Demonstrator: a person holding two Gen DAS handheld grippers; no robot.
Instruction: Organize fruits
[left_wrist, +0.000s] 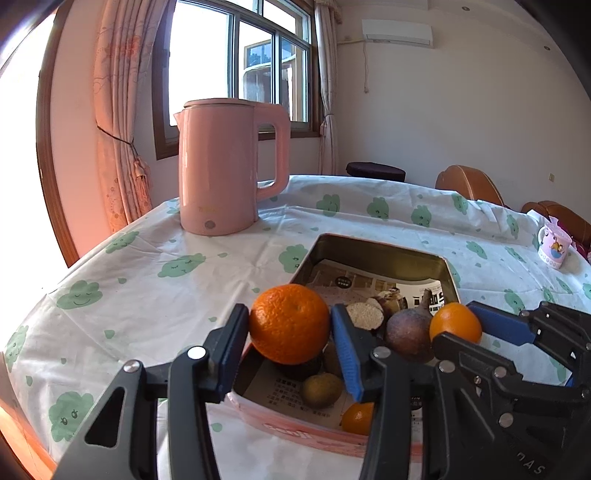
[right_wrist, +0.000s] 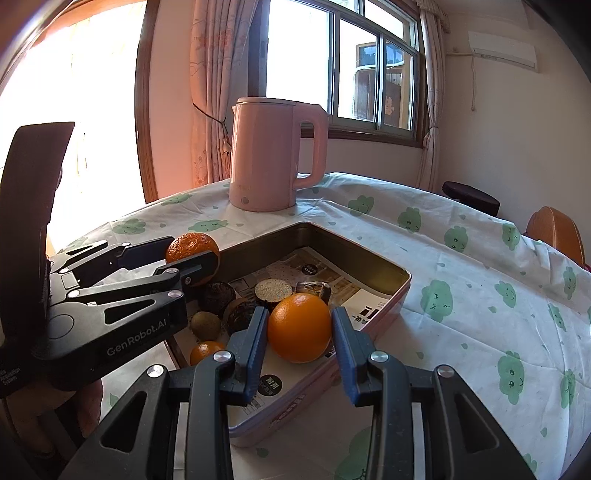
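Observation:
My left gripper (left_wrist: 290, 328) is shut on a bumpy tangerine (left_wrist: 289, 323) and holds it over the near left corner of the pink tin box (left_wrist: 306, 432). It also shows in the right wrist view (right_wrist: 188, 254) with the tangerine (right_wrist: 186, 243). My right gripper (right_wrist: 300, 332) is shut on a smooth orange (right_wrist: 299, 328) above the box's near side (right_wrist: 317, 373); the orange also shows in the left wrist view (left_wrist: 456, 321). Inside the box lie a kiwi (right_wrist: 205, 325), a small orange (right_wrist: 205, 350), dark round fruits (right_wrist: 218, 295) and a cut piece (right_wrist: 272, 290).
A pink electric kettle (left_wrist: 221, 166) stands on the cloud-print tablecloth (left_wrist: 147, 295) behind the box. A decorated mug (left_wrist: 554, 245) sits at the far right. Orange-brown chairs (left_wrist: 469, 182) and a dark stool (left_wrist: 375, 171) stand beyond the table edge.

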